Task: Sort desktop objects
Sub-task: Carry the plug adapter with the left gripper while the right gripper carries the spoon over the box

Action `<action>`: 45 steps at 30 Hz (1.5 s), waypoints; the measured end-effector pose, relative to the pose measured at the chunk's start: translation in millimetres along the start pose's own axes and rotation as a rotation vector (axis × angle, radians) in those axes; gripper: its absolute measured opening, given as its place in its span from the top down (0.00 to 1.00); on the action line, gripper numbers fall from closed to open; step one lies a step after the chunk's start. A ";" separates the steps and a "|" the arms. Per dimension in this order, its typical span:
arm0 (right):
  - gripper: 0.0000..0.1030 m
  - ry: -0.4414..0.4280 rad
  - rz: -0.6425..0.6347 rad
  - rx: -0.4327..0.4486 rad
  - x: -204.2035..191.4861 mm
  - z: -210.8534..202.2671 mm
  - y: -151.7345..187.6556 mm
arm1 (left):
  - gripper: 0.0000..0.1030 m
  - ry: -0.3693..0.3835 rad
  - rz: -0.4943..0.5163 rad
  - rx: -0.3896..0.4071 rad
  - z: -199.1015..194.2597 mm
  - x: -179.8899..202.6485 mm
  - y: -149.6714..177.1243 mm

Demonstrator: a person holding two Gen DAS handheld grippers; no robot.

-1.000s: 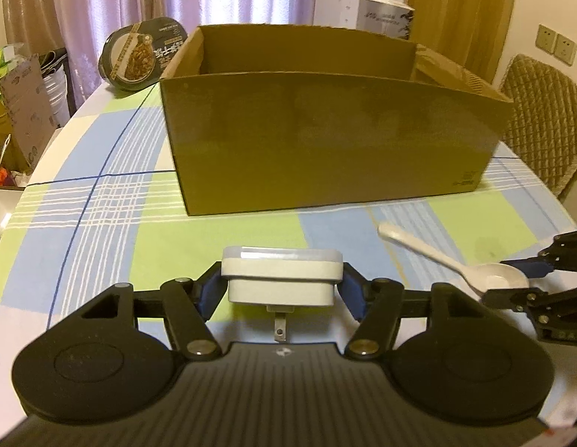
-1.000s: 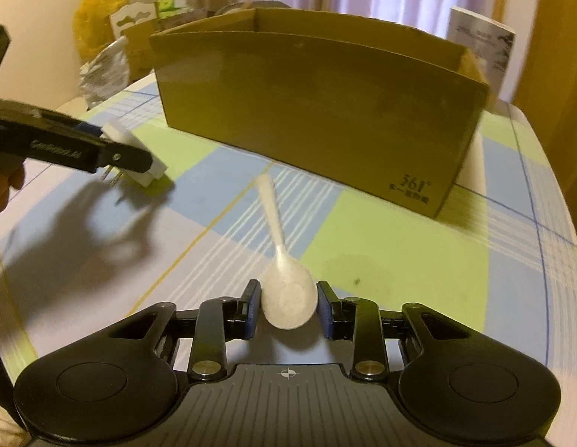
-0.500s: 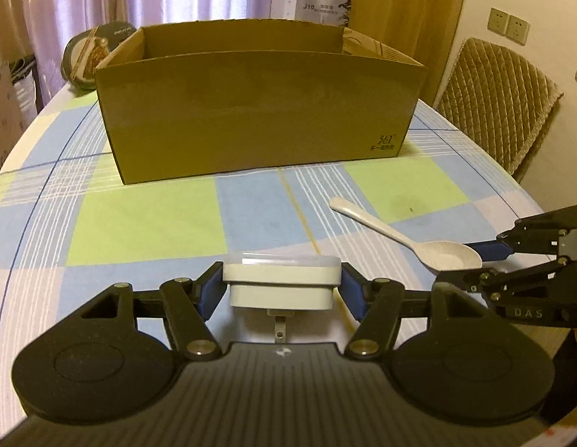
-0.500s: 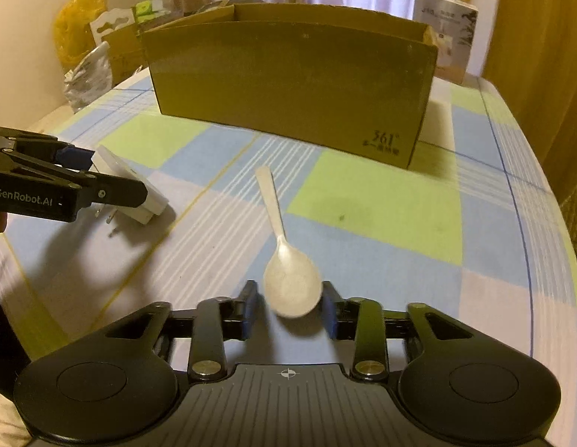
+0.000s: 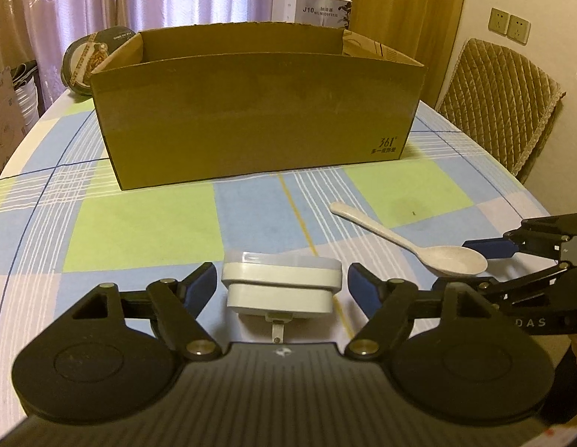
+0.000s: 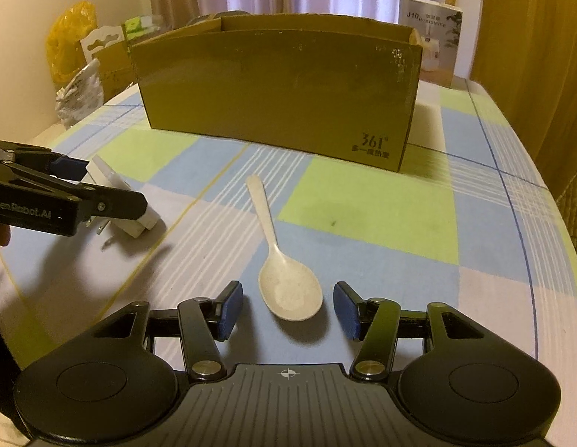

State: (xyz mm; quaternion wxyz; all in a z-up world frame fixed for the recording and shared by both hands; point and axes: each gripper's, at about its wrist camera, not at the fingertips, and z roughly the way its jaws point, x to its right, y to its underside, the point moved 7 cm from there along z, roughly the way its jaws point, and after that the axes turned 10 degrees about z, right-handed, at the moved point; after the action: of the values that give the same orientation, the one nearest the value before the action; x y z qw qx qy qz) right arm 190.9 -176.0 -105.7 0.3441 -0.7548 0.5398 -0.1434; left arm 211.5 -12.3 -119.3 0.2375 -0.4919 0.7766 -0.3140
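A white plug adapter [image 5: 281, 290] lies on the checked tablecloth between the fingers of my left gripper [image 5: 281, 285], which is open with gaps on both sides. In the right wrist view the adapter [image 6: 123, 203] sits at the left, partly behind the left gripper [image 6: 83, 186]. A white spoon [image 6: 284, 279] lies on the cloth, bowl toward me, between the pads of my open right gripper [image 6: 287, 307], untouched. The left wrist view shows the spoon [image 5: 418, 246] and right gripper [image 5: 512, 260] at the right. An open brown cardboard box [image 5: 251, 111] stands behind both.
A white humidifier carton [image 6: 430, 37] stands behind the box [image 6: 281, 89] at the right. A round dark food container [image 5: 91, 59] leans behind its left end. A quilted chair [image 5: 500, 104] stands off the table's right edge; bags and cartons [image 6: 80, 63] lie off the left.
Both grippers have drawn back from the box and opened. The adapter and the spoon, held a second ago, now lie loose on the cloth between the fingers.
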 end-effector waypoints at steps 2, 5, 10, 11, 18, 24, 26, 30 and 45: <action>0.50 0.000 0.001 0.005 0.0 0.8 -0.6 | 0.29 0.000 0.004 0.001 2.9 0.1 -0.3; 0.50 0.000 0.001 0.012 0.4 1.6 -0.8 | 0.29 -0.001 0.019 -0.005 7.9 1.3 0.7; 0.50 -0.002 0.002 0.024 -0.3 3.7 -2.3 | 0.41 -0.006 0.037 -0.012 12.7 1.2 4.3; 0.50 -0.002 0.000 0.026 -0.7 3.9 -2.3 | 0.41 -0.010 0.041 -0.010 12.8 0.7 5.0; 0.50 -0.004 -0.026 0.036 -3.5 4.7 -0.5 | 0.41 -0.012 0.039 0.004 7.2 0.2 4.5; 0.50 -0.011 -0.032 0.048 -2.7 6.6 -1.0 | 0.41 -0.002 0.030 0.002 7.5 0.7 4.7; 0.50 -0.015 -0.041 0.053 -3.1 7.4 -1.2 | 0.41 0.001 0.029 0.001 7.6 1.0 5.0; 0.55 -0.021 -0.044 0.055 -3.2 7.4 -1.4 | 0.41 0.004 0.023 -0.003 8.3 0.5 6.1; 0.72 -0.033 -0.044 0.084 -11.6 -7.9 -11.1 | 0.41 0.002 0.022 0.015 2.6 1.5 1.9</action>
State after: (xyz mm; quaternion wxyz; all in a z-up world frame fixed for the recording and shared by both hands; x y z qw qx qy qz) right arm 189.9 -166.3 -90.7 0.3812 -0.7537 0.5107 -0.1609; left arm 211.6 -13.7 -122.6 0.2439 -0.4814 0.7797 -0.3176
